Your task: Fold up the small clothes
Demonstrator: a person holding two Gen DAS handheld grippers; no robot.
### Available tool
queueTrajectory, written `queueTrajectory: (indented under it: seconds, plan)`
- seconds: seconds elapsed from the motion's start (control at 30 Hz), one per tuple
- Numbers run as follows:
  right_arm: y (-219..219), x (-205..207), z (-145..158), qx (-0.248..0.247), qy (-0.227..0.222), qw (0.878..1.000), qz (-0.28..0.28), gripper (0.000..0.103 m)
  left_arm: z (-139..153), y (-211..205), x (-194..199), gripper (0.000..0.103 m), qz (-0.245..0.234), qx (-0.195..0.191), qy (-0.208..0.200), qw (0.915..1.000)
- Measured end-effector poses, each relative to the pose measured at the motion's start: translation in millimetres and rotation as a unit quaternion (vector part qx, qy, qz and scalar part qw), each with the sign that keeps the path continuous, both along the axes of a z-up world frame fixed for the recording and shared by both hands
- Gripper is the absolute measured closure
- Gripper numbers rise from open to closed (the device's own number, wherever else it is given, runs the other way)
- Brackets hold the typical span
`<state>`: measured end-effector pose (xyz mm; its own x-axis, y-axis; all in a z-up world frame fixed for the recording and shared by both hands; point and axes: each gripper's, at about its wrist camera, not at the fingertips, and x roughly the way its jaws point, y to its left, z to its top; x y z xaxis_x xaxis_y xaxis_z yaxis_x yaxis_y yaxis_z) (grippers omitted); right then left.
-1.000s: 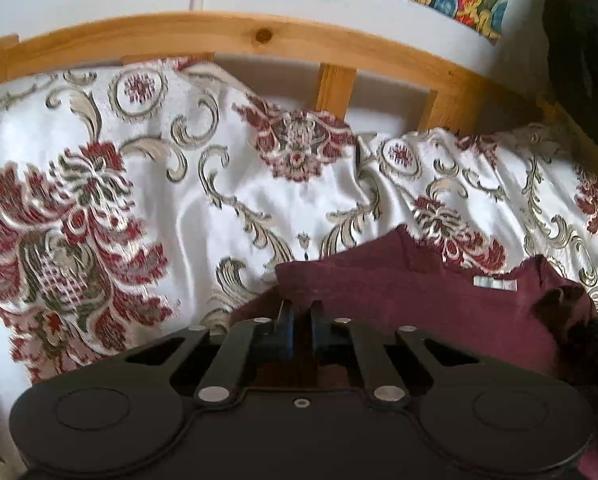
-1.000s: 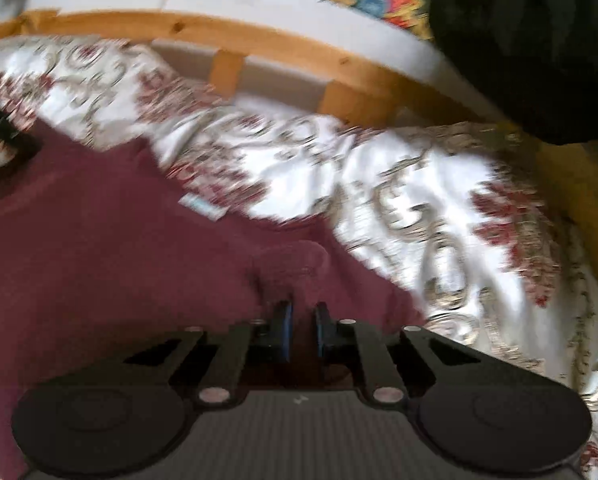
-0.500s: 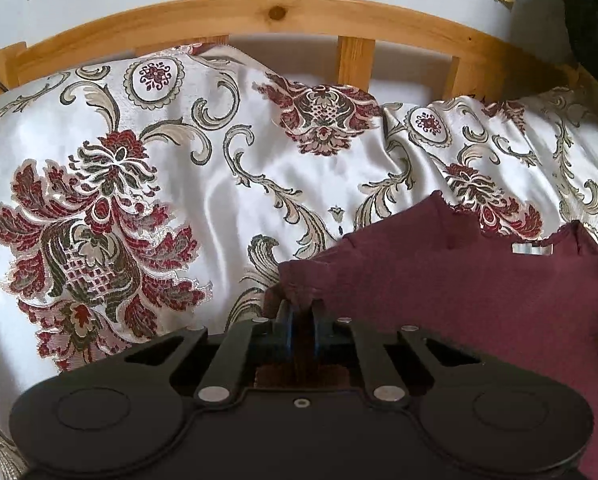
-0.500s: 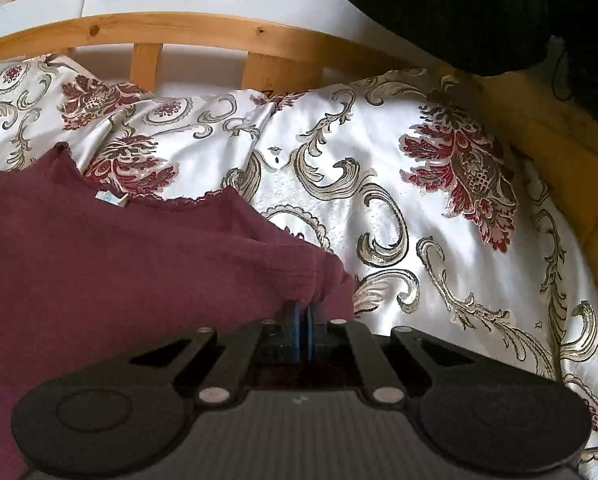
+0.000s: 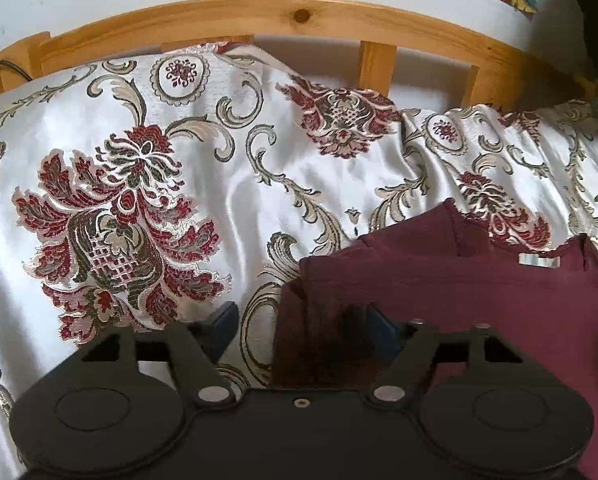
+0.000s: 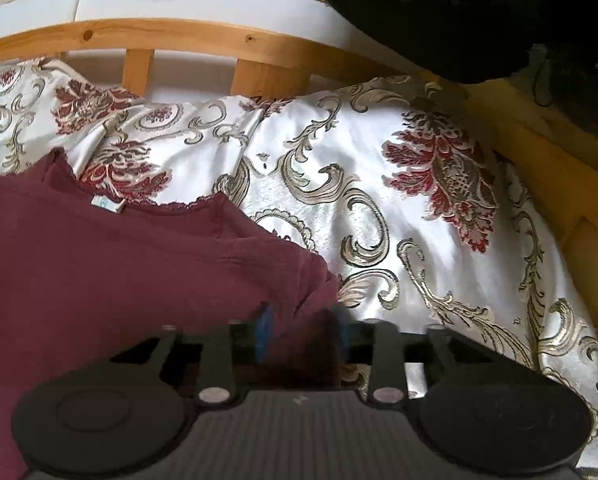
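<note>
Both hand-held grippers, left (image 5: 301, 330) and right (image 6: 301, 334), have released the maroon top (image 6: 119, 264); jaws opening.

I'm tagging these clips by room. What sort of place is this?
Most likely a bedroom: a satin floral bedspread lies over a bed with a slatted wooden frame against a white wall, and a maroon top is laid out on it.

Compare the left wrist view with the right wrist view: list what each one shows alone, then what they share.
Left wrist only: the left tool, jaws opening over the maroon top's left corner, and a dark cable on the frame. Right wrist only: the right tool, jaws opening at the top's right corner, and a black bulky mass. Both: the top's white label, floral bedspread, wooden bed frame.
</note>
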<state>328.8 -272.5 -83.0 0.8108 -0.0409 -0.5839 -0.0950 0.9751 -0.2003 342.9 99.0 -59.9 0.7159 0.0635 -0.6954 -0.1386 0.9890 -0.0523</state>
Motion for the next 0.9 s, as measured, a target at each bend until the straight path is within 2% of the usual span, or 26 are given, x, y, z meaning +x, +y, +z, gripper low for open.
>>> queueTrajectory:
  seconds: [0.07,0.2,0.27,0.4,0.6,0.73,0.9]
  plan:
    - [-2,-3,3,0.005,-0.001,1.000,-0.004,0.043,2,-1,-3,0.025,-0.005,0.000,-0.001,1.0000]
    - [-3,-14,10,0.016,-0.002,1.000,-0.008,0.027,5,-2,-11,0.015,-0.005,-0.002,-0.003,1.0000]
    - [-4,-22,15,0.020,-0.003,1.000,-0.012,0.014,6,-2,-15,0.013,-0.003,-0.003,-0.004,1.0000]
    - [-6,-38,23,0.030,-0.007,0.999,-0.027,0.002,7,1,-23,0.002,0.006,-0.005,-0.004,1.0000]
    - [-18,-55,25,0.035,0.007,0.997,-0.063,0.000,3,-1,-35,0.001,0.001,0.007,0.019,0.9998]
    - [-32,-64,23,0.057,0.032,0.994,-0.092,0.000,2,0,-43,0.001,0.014,0.021,0.028,0.9993]
    - [-45,-82,23,0.091,0.051,0.987,-0.121,0.000,6,4,-57,0.001,0.027,0.020,0.035,0.9988]
